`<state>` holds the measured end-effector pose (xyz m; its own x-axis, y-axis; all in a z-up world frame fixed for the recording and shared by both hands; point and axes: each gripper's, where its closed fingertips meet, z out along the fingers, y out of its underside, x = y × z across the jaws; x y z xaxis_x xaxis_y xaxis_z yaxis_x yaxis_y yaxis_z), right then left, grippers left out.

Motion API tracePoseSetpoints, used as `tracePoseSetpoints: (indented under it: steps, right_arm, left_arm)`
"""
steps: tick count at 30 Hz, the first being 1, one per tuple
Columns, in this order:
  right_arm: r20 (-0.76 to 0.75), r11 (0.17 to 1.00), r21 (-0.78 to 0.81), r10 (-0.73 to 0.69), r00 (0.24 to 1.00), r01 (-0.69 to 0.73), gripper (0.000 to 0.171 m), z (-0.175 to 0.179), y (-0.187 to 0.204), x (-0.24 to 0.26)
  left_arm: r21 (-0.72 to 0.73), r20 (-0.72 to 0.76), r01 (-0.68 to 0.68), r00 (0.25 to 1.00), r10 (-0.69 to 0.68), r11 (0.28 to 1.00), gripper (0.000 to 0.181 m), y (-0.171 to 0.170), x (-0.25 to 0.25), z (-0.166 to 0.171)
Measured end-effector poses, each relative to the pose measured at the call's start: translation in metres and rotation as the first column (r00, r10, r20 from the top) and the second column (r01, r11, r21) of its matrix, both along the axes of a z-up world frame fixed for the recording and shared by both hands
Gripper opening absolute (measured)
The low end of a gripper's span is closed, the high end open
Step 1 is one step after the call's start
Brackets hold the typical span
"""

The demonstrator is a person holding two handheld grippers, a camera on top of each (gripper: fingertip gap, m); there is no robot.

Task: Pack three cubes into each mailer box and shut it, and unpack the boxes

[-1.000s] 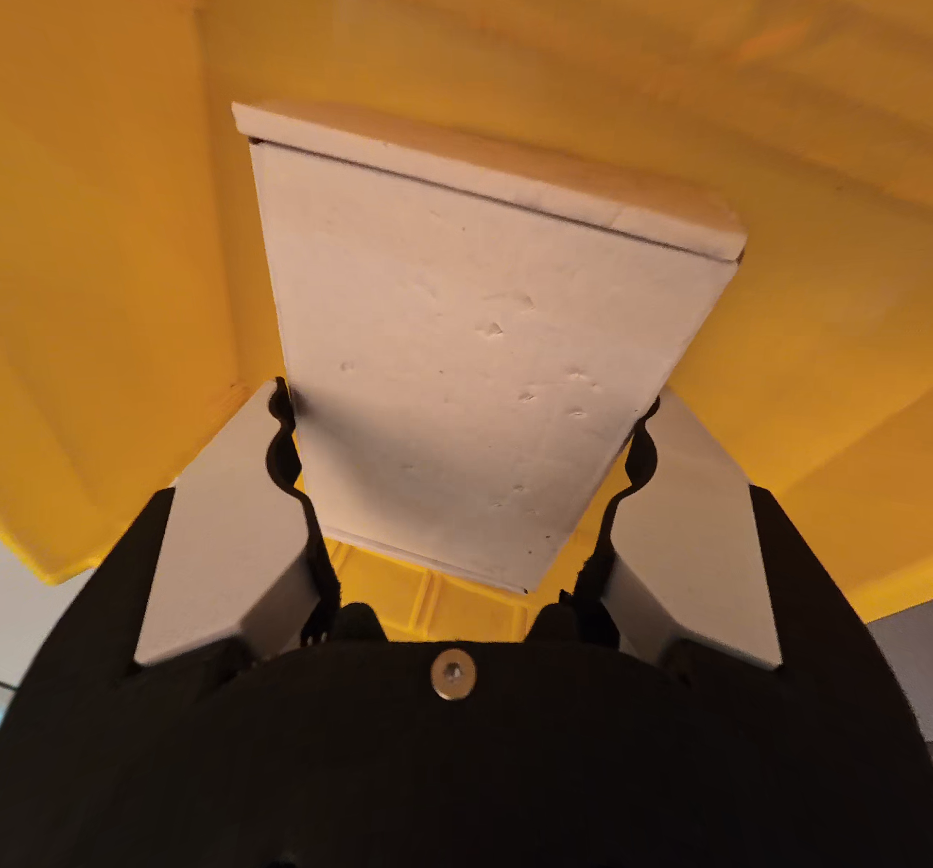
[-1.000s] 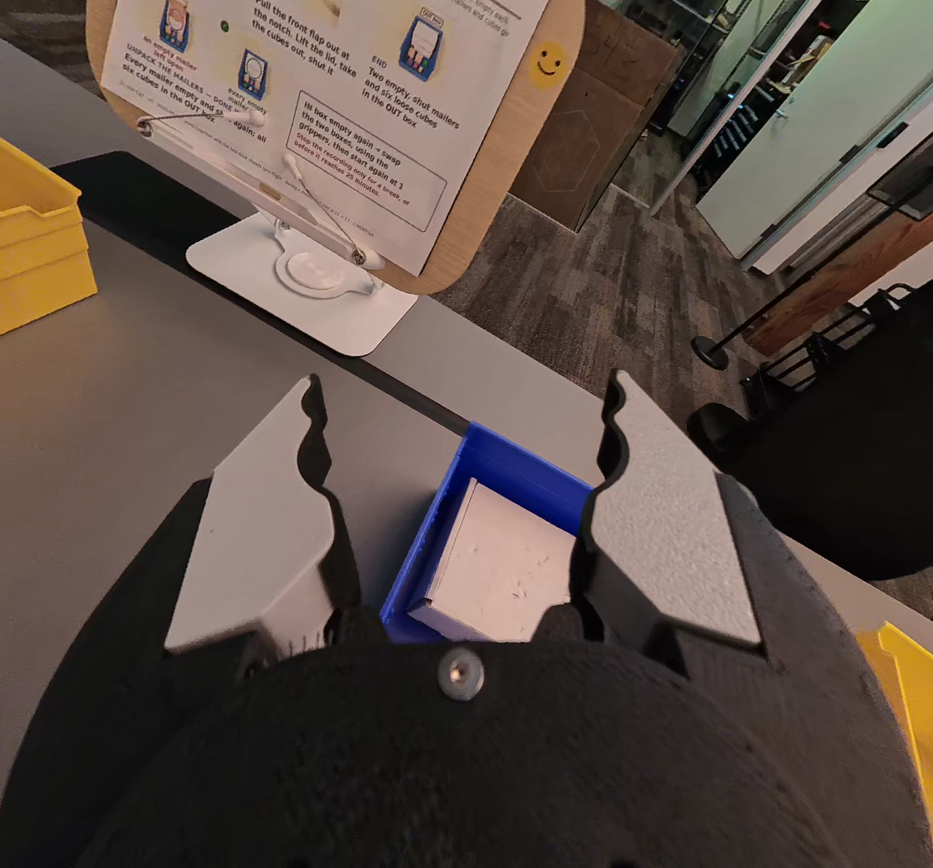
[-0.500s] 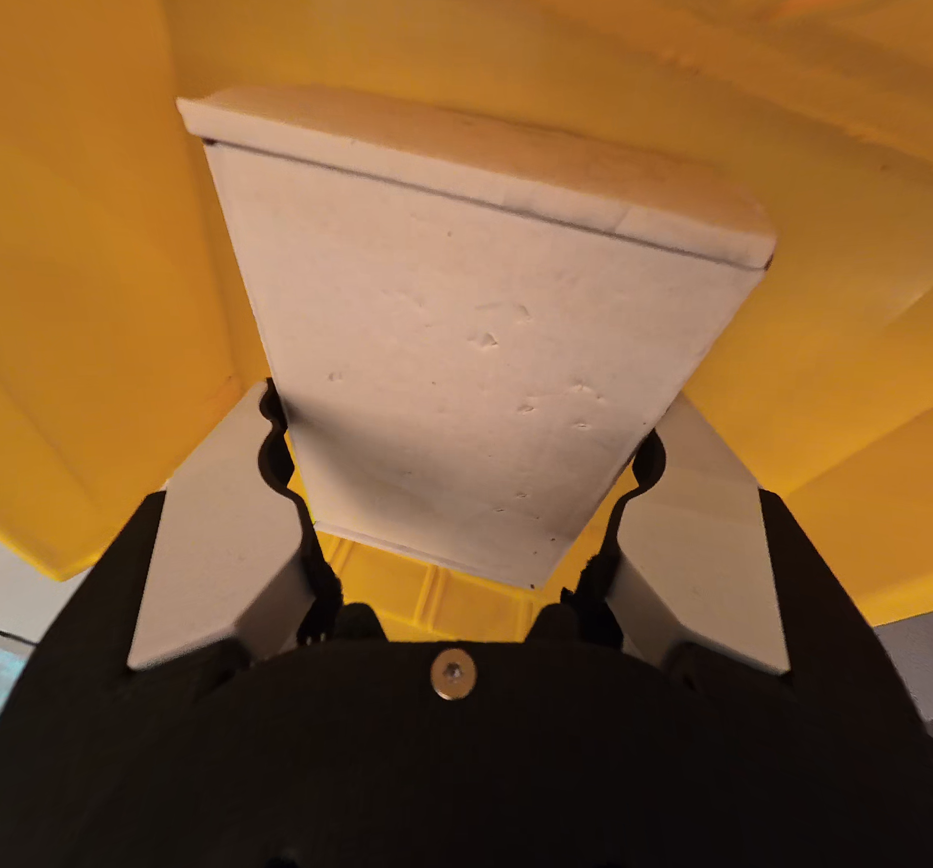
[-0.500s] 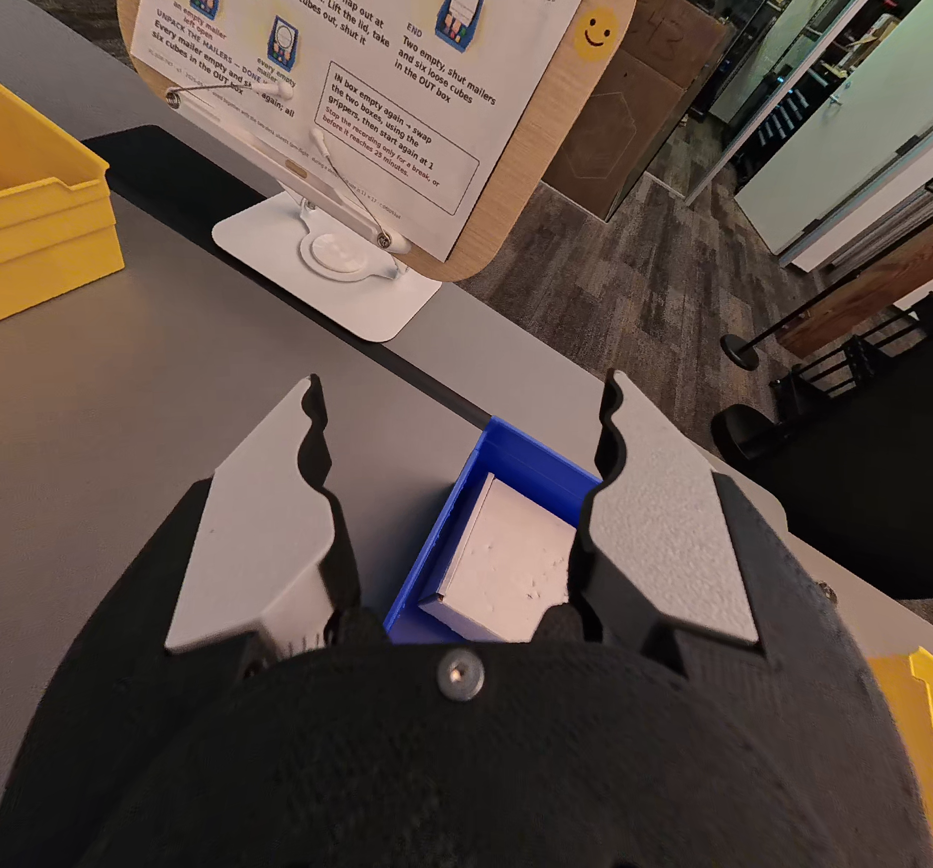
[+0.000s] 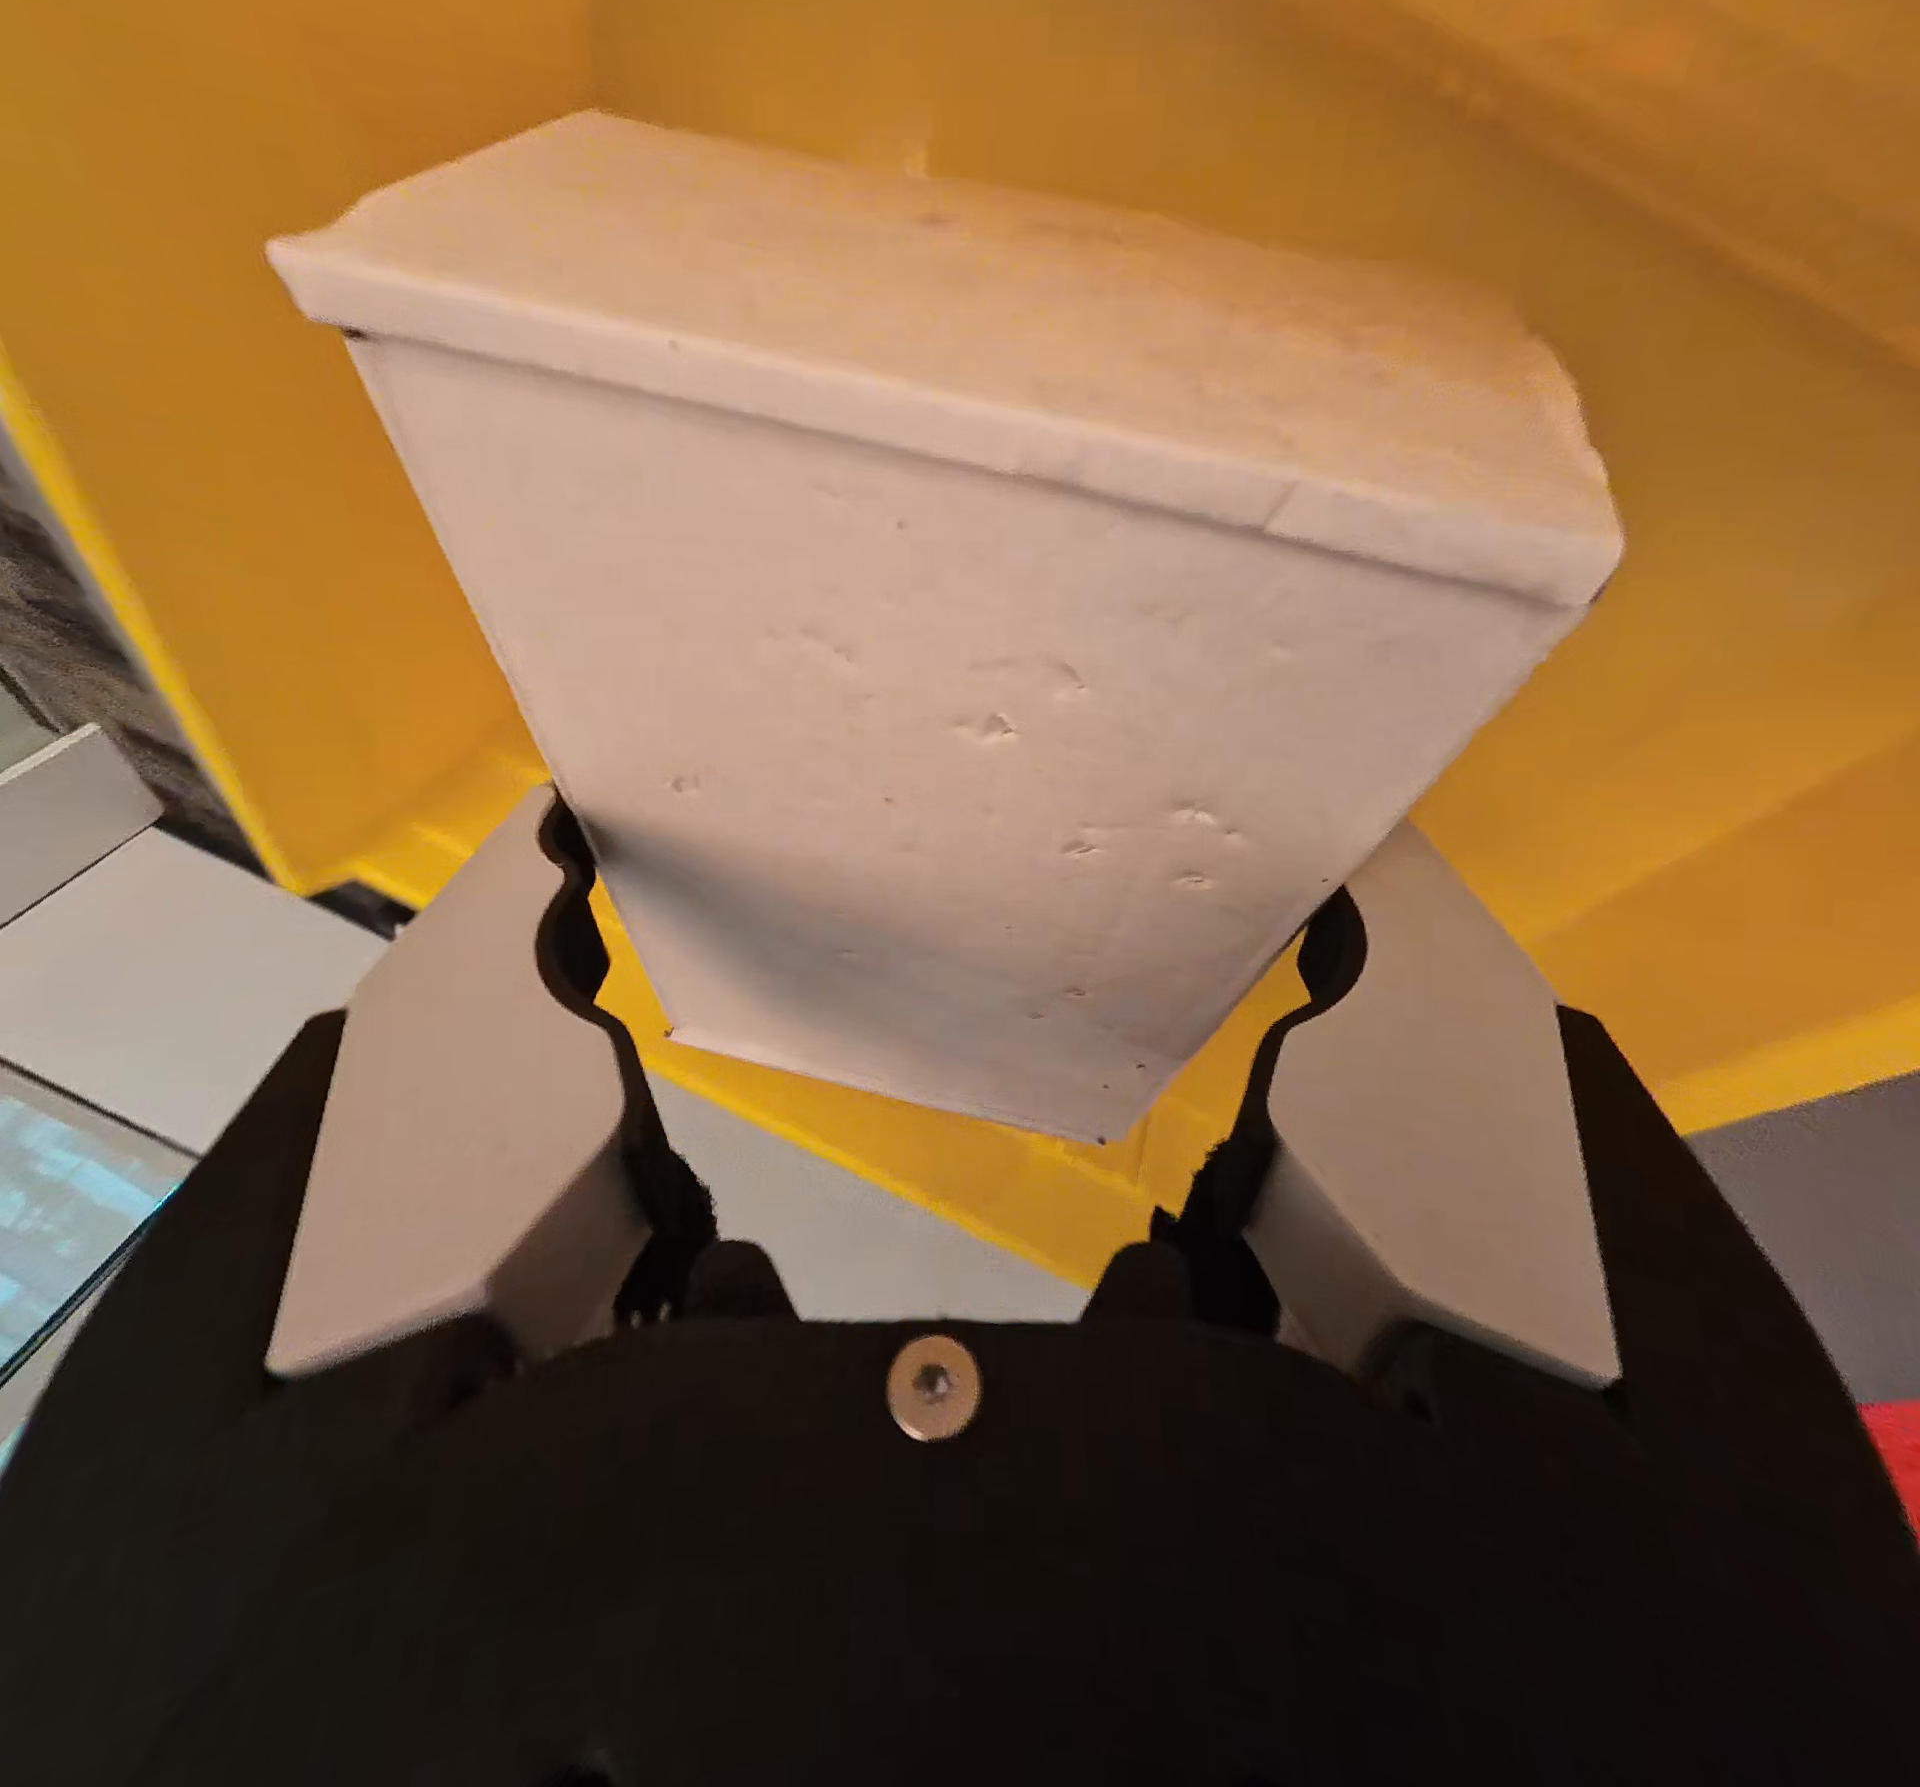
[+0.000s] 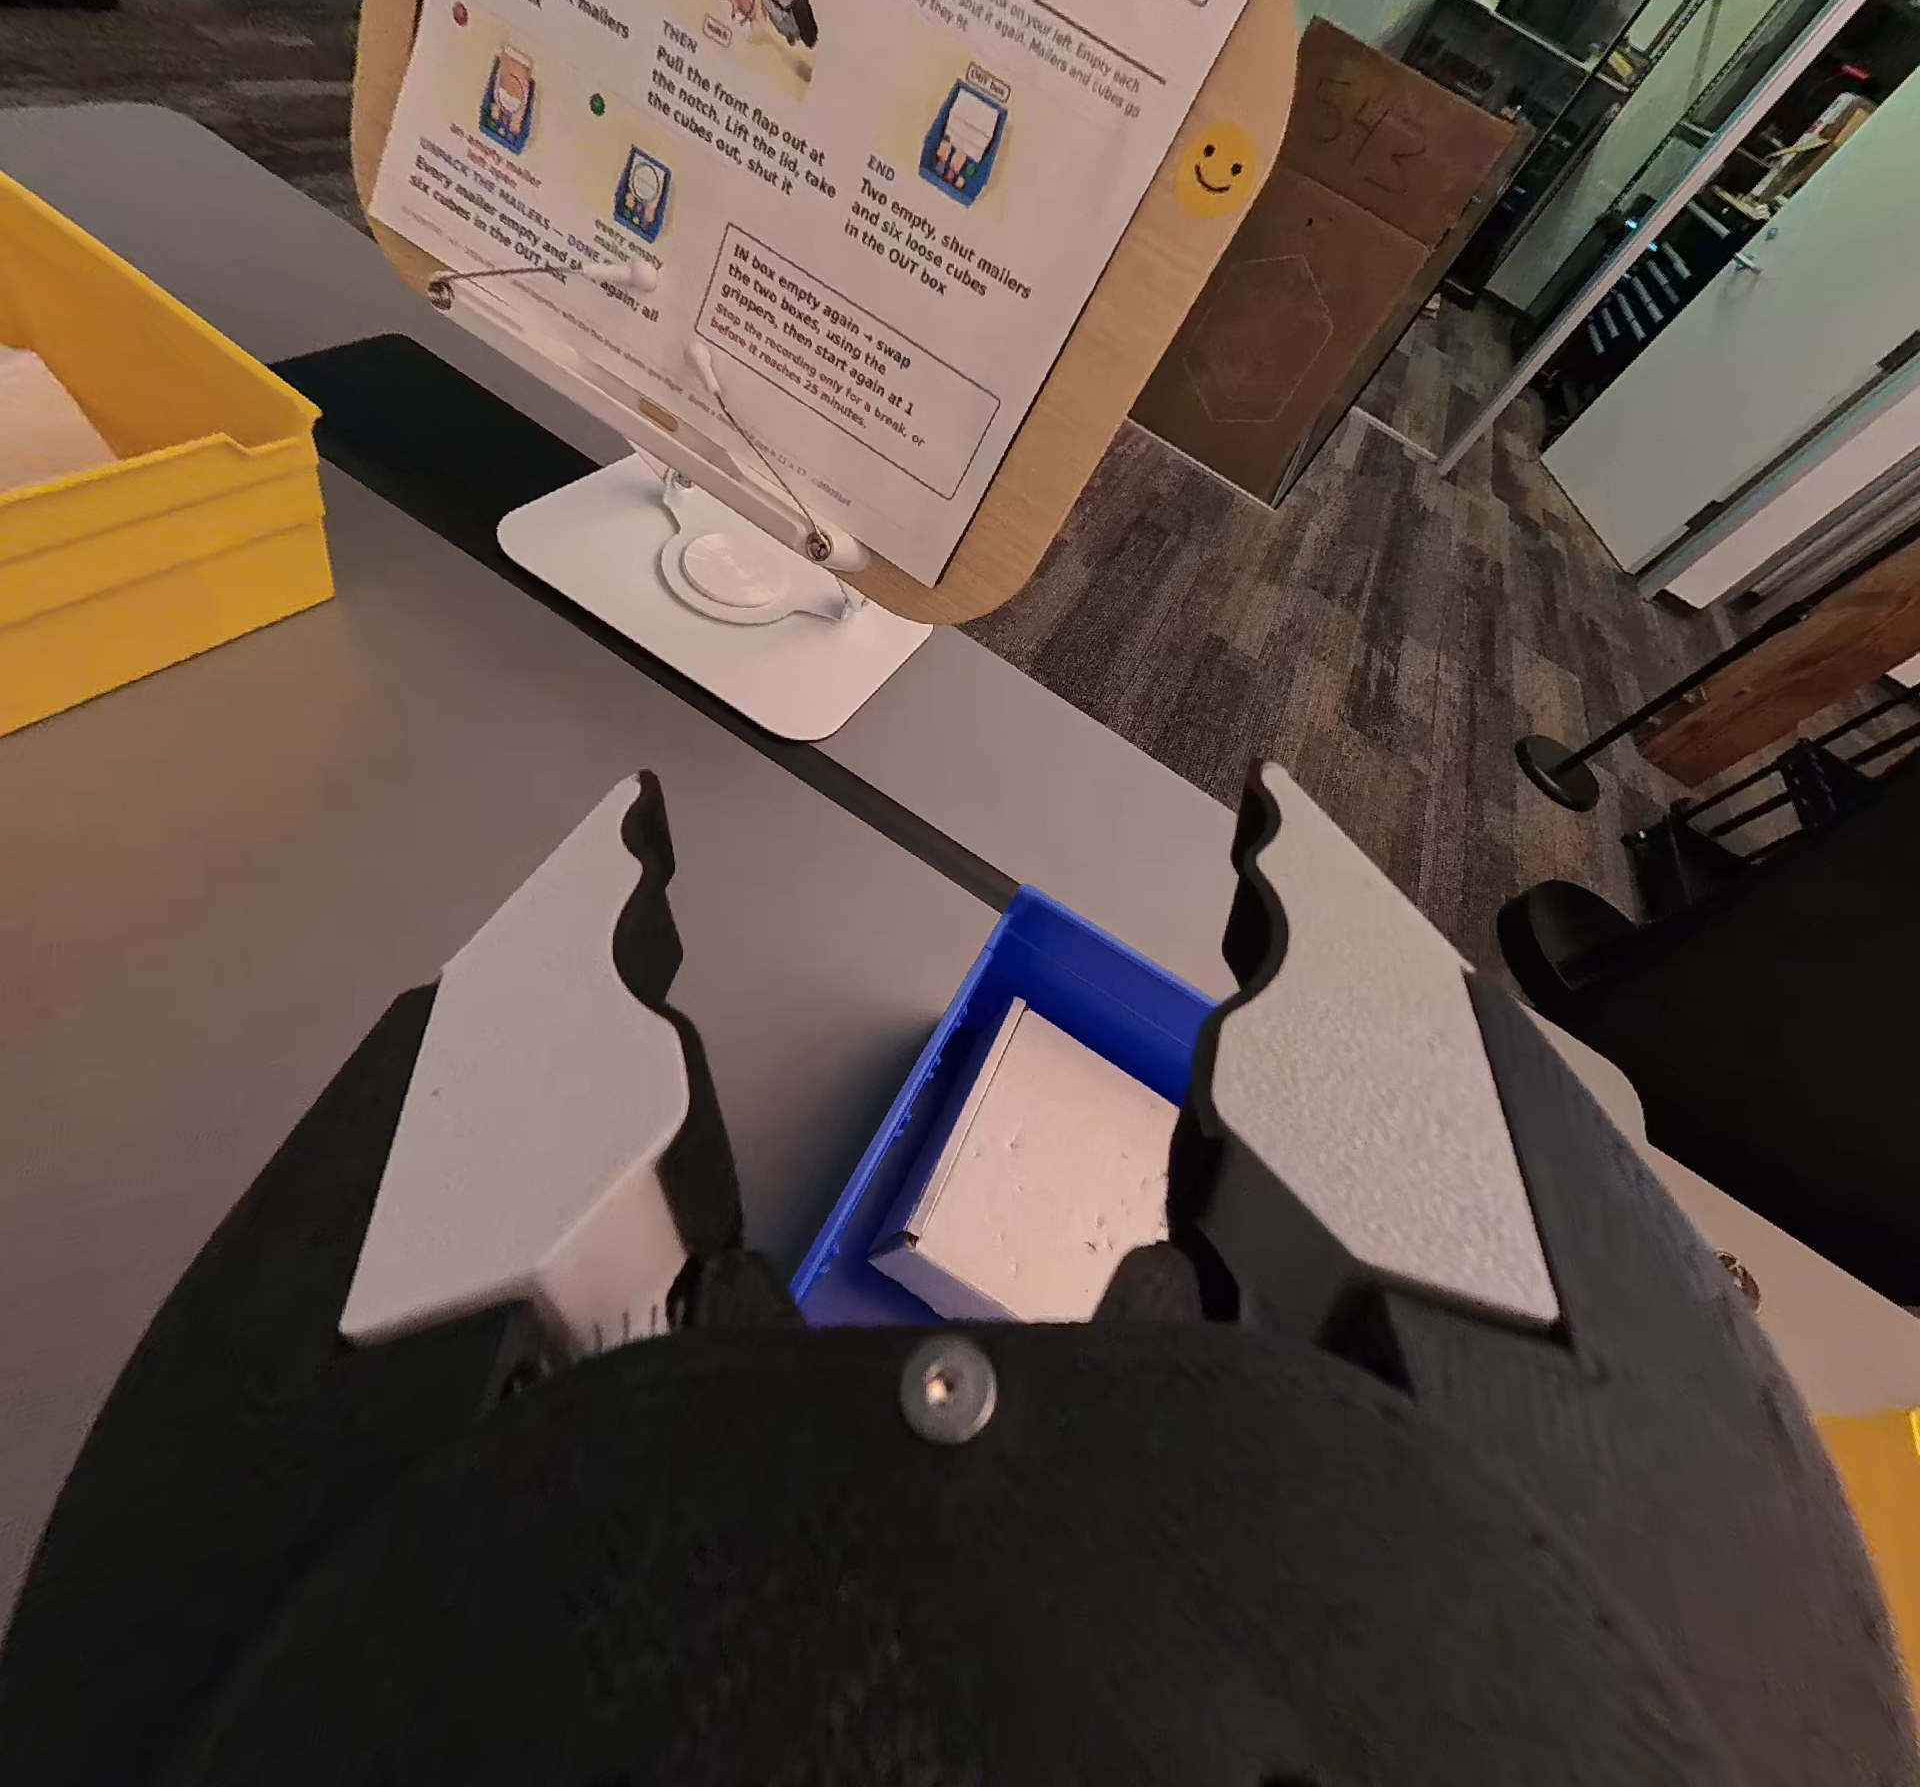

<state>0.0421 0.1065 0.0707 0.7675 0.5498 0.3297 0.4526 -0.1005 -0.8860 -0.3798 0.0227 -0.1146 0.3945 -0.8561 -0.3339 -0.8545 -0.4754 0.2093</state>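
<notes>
In the left wrist view, my left gripper [image 5: 971, 818] is shut on a closed white mailer box [image 5: 935, 594], with one finger on each side of it. It holds the box tilted inside a yellow bin [image 5: 1351, 75], near the bin's front rim. In the right wrist view, my right gripper [image 6: 954, 776] is open and empty above the grey table. A second closed white mailer box [image 6: 1039, 1187] lies in a blue bin [image 6: 1091, 958] below and between its fingers. No cubes show.
A yellow bin [image 6: 156, 532] stands at the left of the grey table [image 6: 312, 854]. An instruction board [image 6: 810, 179] on a white stand [image 6: 717, 615] is at the table's far edge. Another yellow edge [image 6: 1870, 1488] shows at the lower right. Carpeted floor lies beyond. Left tips to right tips: about 45 cm.
My left gripper has drawn the mailer box back and up in the yellow bin, so the bin's rim and the table now show. My right gripper has shifted slightly and stays open.
</notes>
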Motion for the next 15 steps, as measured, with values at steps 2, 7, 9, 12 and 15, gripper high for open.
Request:
tracePoseSetpoints:
  steps: [2,7,9,12,15]
  right_arm:
    - [-0.014,1.000,0.007,0.009,1.000,-0.009,0.108,0.005,-0.003,0.001]
    - [-0.034,0.996,0.047,0.080,0.996,-0.078,0.107,0.017,-0.013,-0.004]
    - [0.006,0.983,0.092,0.160,0.987,-0.160,0.107,0.018,-0.019,-0.016]
    - [0.091,0.929,0.167,0.320,0.943,-0.331,0.106,0.017,-0.038,-0.040]
    - [0.211,0.801,0.202,0.527,0.823,-0.564,0.103,0.006,-0.077,-0.068]
  left_arm:
    - [0.015,-0.023,-0.001,1.000,0.001,1.000,0.137,-0.001,0.000,0.011]
    - [0.036,-0.072,0.001,0.997,0.002,0.999,0.136,-0.011,0.006,0.046]
    - [0.039,-0.091,0.005,0.996,-0.001,0.999,0.137,-0.015,0.012,0.064]
    - [0.033,-0.113,0.019,0.994,-0.015,0.999,0.137,-0.023,0.026,0.090]
    - [0.035,-0.107,0.045,0.993,-0.041,0.998,0.136,-0.026,0.048,0.112]
